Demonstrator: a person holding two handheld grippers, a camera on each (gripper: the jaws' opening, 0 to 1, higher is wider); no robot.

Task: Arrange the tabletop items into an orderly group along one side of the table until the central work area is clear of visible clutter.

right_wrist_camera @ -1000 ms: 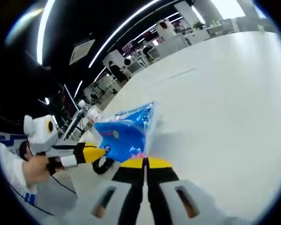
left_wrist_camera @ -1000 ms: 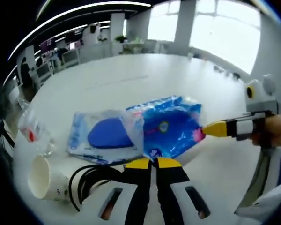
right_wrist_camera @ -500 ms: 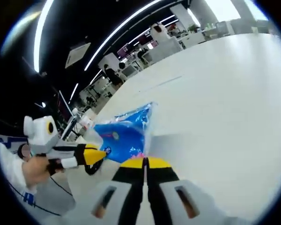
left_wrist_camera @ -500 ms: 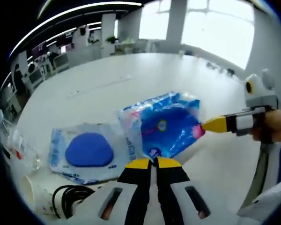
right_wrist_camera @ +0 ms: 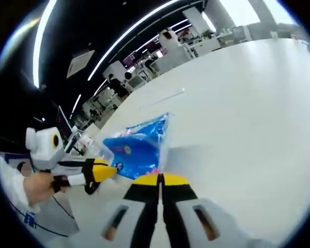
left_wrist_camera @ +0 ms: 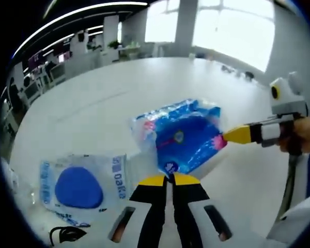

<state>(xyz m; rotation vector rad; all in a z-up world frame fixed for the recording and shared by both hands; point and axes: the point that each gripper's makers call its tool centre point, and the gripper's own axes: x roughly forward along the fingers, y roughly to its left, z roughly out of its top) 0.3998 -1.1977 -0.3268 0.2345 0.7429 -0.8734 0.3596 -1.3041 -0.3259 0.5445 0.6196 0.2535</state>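
Observation:
A shiny blue plastic packet [left_wrist_camera: 183, 135] is held up over the white table [left_wrist_camera: 98, 98] by both grippers. My left gripper [left_wrist_camera: 170, 178] is shut on its near bottom edge. My right gripper [left_wrist_camera: 226, 137] comes in from the right and is shut on the packet's right corner. In the right gripper view the same blue packet [right_wrist_camera: 138, 146] stands on edge, with my right gripper [right_wrist_camera: 160, 179] shut on it and my left gripper [right_wrist_camera: 112, 167] pinching its lower left corner. A clear bag with a round blue pad [left_wrist_camera: 78, 185] lies flat on the table at lower left.
A black cable [left_wrist_camera: 67, 235] curls at the bottom left edge. A long thin line [right_wrist_camera: 163, 98] lies far out on the wide white table [right_wrist_camera: 248, 119]. Desks, chairs and a standing person [right_wrist_camera: 116, 85] are beyond the table's far side.
Both grippers keep hold of the blue packet and have carried it away from the clear bag with the blue pad. The paper cup and the clear wrapper have dropped out of the left gripper view.

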